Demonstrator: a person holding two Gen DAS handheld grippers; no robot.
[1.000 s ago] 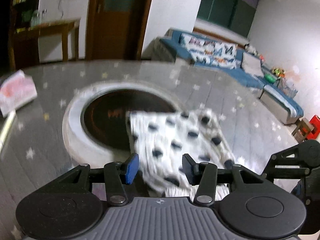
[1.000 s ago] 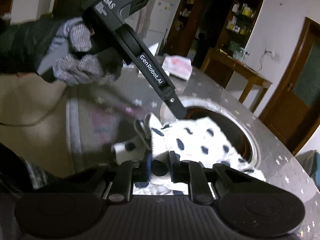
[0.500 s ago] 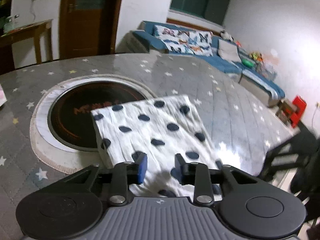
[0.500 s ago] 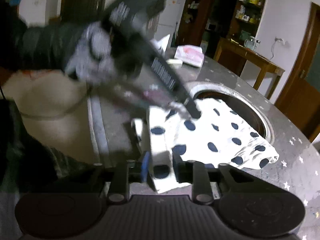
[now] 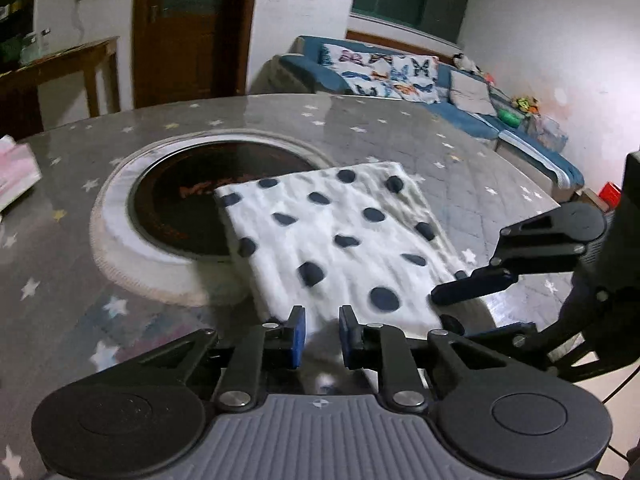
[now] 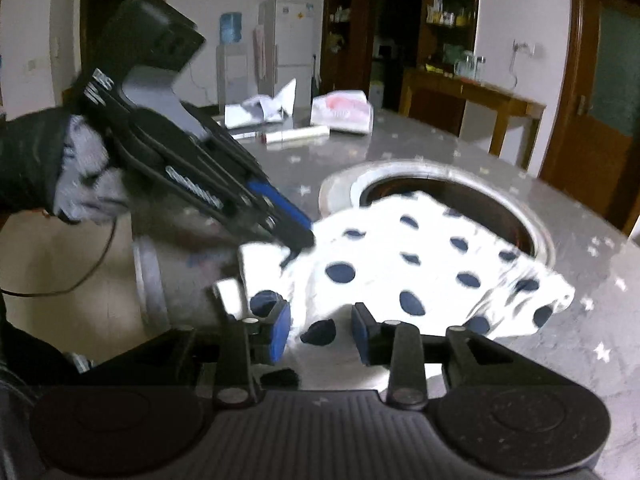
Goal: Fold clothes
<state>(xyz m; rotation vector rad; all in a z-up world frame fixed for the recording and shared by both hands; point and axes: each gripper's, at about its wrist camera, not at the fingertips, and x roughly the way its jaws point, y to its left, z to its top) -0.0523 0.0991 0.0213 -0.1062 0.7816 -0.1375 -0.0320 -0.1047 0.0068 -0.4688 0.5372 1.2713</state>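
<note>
A white cloth with dark blue dots (image 5: 340, 232) lies folded into a rectangle on the grey starred table (image 5: 360, 128), partly over a round dark recess (image 5: 180, 208). My left gripper (image 5: 322, 332) is at the cloth's near edge, its jaws drawn close with fabric between them. From the right wrist view, the left gripper (image 6: 300, 238) pinches the near left corner of the cloth (image 6: 420, 252), held by a gloved hand (image 6: 84, 176). My right gripper (image 6: 320, 330) stands open over the near edge, with fabric lying between its spread fingers. The right gripper (image 5: 444, 310) also shows by the cloth's right corner.
A pink-and-white packet (image 6: 344, 110), crumpled papers (image 6: 260, 108) and a pale tube (image 6: 296, 134) lie on the far side of the table. The table's rounded edge (image 6: 148, 272) is close on the left. A blue sofa (image 5: 400, 76) and a wooden side table stand beyond.
My right gripper's jaws have spread apart, letting go of the cloth. My left gripper's jaws have drawn together on the cloth's near edge. The cloth now lies flatter.
</note>
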